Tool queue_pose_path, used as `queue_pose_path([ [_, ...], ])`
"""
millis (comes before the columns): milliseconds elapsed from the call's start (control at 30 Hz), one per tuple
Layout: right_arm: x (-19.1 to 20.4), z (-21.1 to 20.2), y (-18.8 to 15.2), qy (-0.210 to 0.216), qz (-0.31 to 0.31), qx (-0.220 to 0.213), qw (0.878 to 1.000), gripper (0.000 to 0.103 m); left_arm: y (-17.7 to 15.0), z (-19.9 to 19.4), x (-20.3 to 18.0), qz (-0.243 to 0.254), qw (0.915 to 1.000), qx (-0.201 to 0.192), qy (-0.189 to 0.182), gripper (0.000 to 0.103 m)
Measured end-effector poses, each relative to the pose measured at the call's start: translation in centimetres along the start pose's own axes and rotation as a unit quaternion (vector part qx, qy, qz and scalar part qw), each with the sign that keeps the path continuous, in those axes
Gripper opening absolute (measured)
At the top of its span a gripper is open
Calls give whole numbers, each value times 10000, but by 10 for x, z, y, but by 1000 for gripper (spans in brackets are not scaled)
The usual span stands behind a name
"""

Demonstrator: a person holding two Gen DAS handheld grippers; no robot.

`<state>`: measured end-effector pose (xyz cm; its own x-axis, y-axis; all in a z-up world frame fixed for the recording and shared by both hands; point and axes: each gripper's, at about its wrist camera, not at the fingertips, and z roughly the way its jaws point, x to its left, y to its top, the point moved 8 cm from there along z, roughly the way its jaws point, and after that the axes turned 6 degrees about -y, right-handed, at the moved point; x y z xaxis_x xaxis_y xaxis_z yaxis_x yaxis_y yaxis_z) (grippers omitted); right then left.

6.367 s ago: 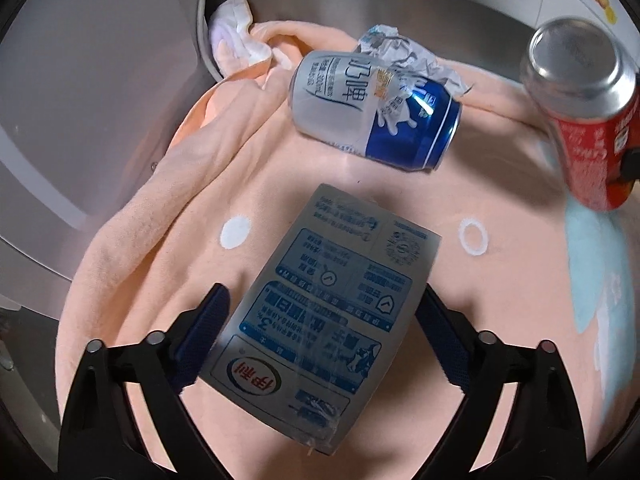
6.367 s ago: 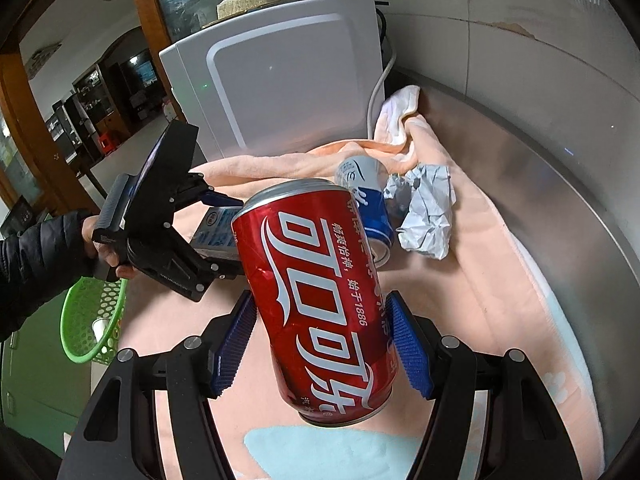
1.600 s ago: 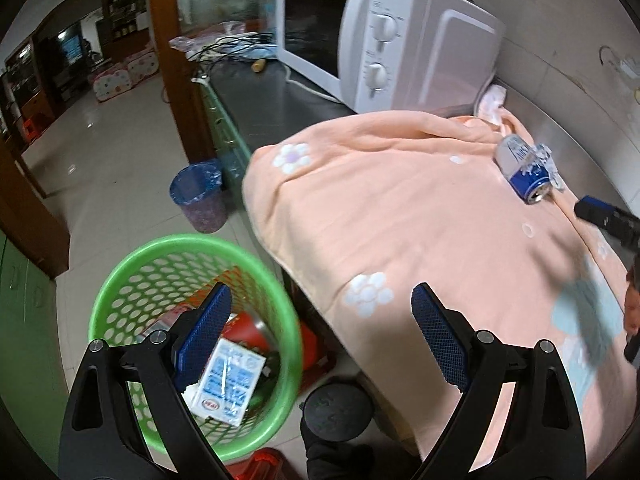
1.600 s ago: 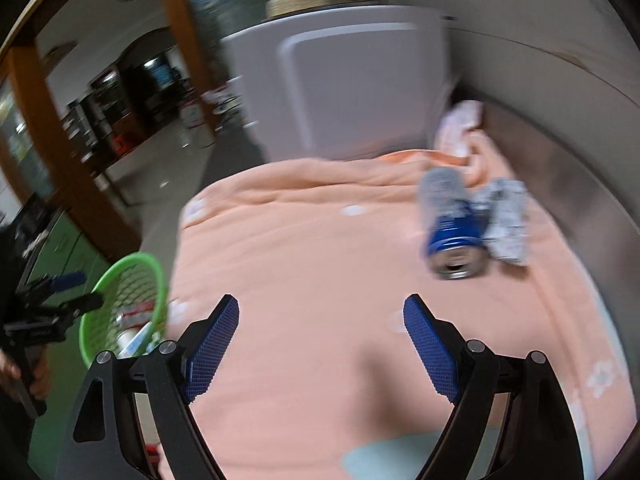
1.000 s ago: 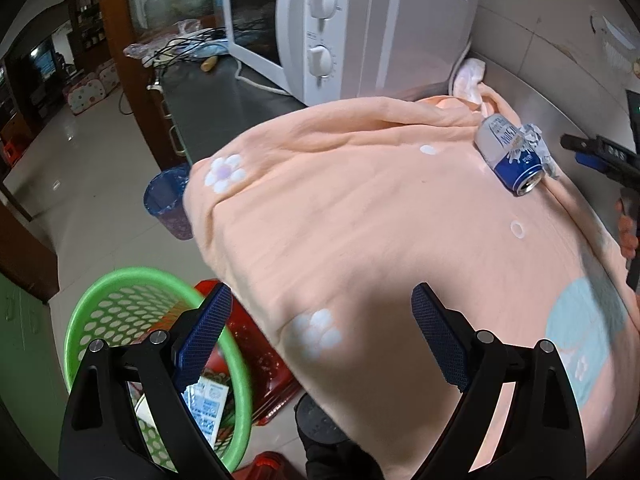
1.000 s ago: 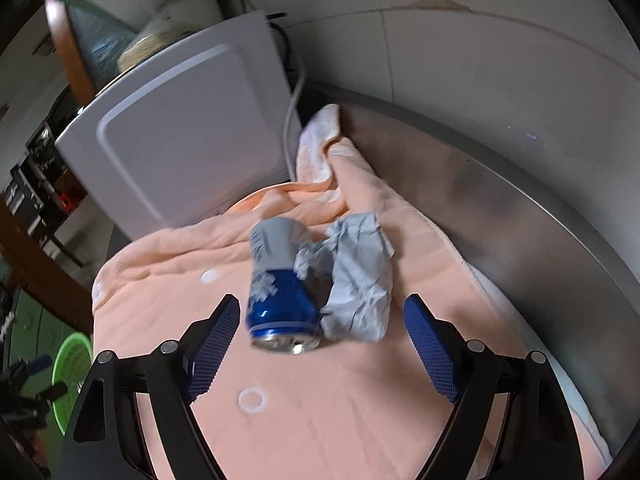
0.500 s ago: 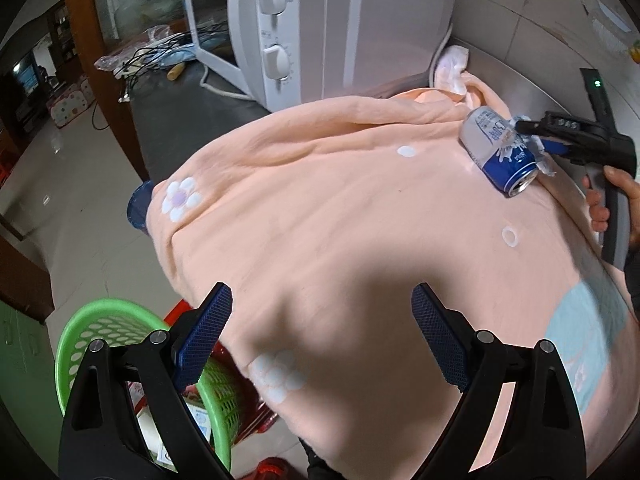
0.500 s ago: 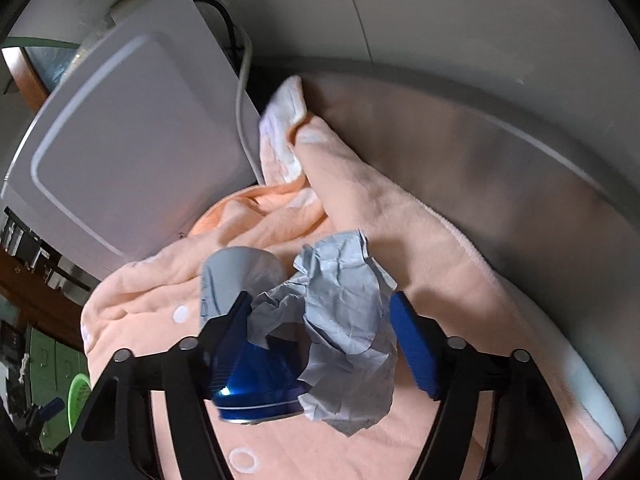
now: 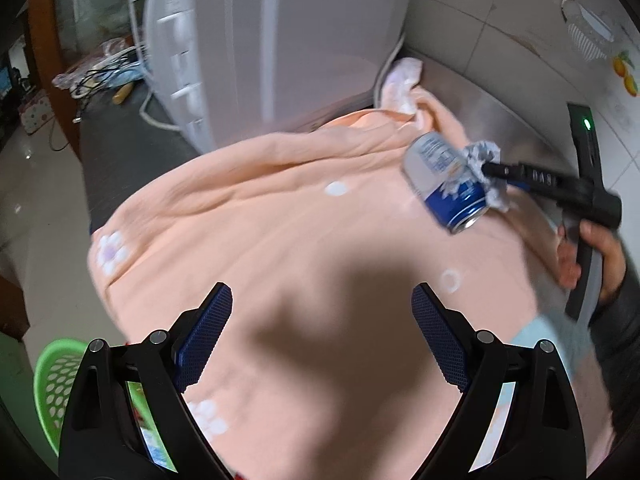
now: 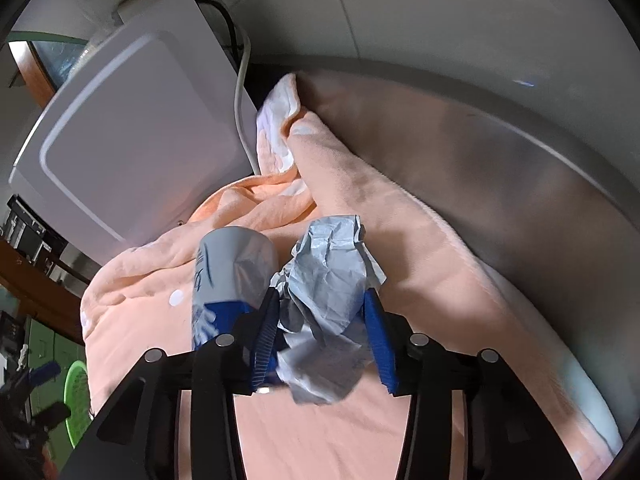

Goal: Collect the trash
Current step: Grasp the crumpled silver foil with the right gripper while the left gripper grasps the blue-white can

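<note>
A crumpled grey-white paper wad (image 10: 326, 300) lies on the peach towel (image 10: 360, 432), and my right gripper (image 10: 320, 332) is shut on it. A white and blue can (image 10: 228, 276) lies on its side, touching the paper's left. In the left wrist view the can (image 9: 444, 180), the paper (image 9: 482, 156) and the right gripper (image 9: 490, 172) show at the far right. My left gripper (image 9: 322, 336) is open and empty above the towel's near part (image 9: 280, 240). The green basket (image 9: 52, 380) stands on the floor at lower left.
A white microwave (image 9: 280, 40) stands at the towel's far edge, with its cord (image 10: 240, 92) behind. A steel counter (image 10: 480, 152) and tiled wall lie to the right. Cables and clutter (image 9: 100, 64) lie on the dark counter at left.
My right gripper has closed in on the crumpled paper beside the can and shut on it. My left gripper has moved from over the basket back above the towel, still open.
</note>
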<state>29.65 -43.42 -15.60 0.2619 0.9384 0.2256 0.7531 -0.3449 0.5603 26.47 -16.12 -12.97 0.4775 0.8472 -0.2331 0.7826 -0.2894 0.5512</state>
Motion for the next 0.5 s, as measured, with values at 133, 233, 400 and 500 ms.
queue_pose_path([
  [133,-10,-19,-9,17,36,-123,9999,37,16,13,-22,10,9998,31,-178,90],
  [233,-22,-32,-21,30,121,-172,9998,35,31,27,-37,0,9996,75,-267,90],
  [400,-39,-46,-41,-2,192,-206,9996,34,54,52,-65,18,9985,187,-520,90],
  [500,-46,-55,-53,7,249,-224,9994,34,65,67,-80,5,9979,274,-595,90],
])
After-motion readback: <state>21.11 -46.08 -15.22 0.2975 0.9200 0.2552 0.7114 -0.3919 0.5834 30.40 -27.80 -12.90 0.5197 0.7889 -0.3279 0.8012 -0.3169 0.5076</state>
